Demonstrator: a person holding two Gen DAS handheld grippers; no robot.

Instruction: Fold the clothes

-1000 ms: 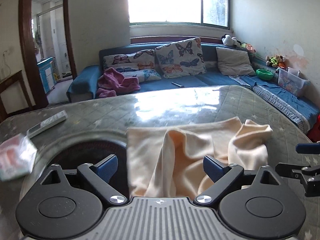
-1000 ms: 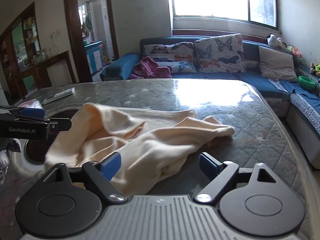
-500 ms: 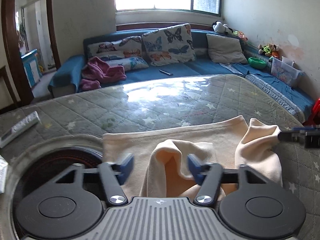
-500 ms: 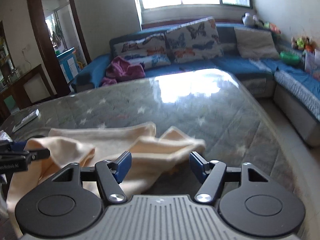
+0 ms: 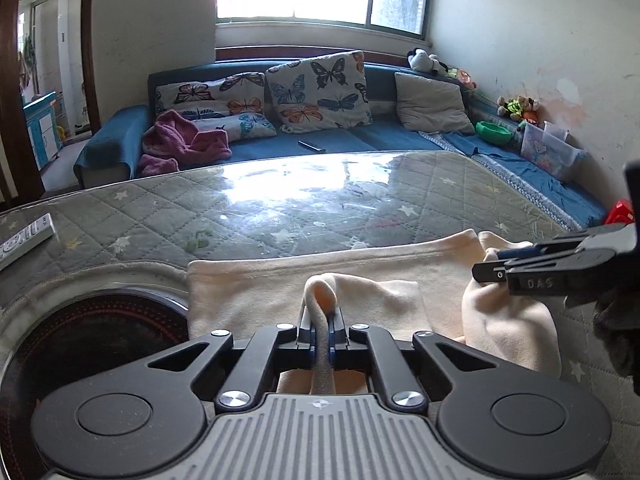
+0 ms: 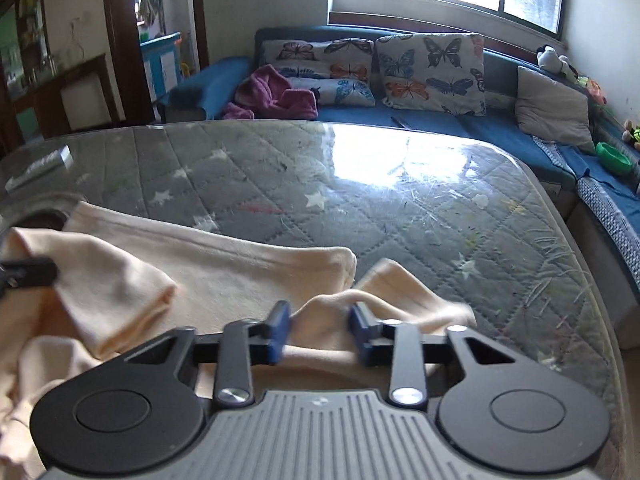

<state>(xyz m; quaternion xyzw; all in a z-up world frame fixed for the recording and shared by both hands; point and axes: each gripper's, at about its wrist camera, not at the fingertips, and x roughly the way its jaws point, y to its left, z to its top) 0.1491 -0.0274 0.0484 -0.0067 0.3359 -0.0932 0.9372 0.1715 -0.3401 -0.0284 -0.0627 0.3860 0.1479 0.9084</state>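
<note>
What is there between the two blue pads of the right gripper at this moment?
In the right wrist view, a raised fold of the cream cloth sits between the pads of the right gripper, whose jaws have just been closing; a gap remains beside the left pad.

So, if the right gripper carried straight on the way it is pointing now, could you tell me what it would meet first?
Most likely the cream cloth: the right gripper points down at it, and a raised fold already lies between the jaws, which have just been closing. Behind the cloth is the quilted table. Depth is hard to judge here.
</note>
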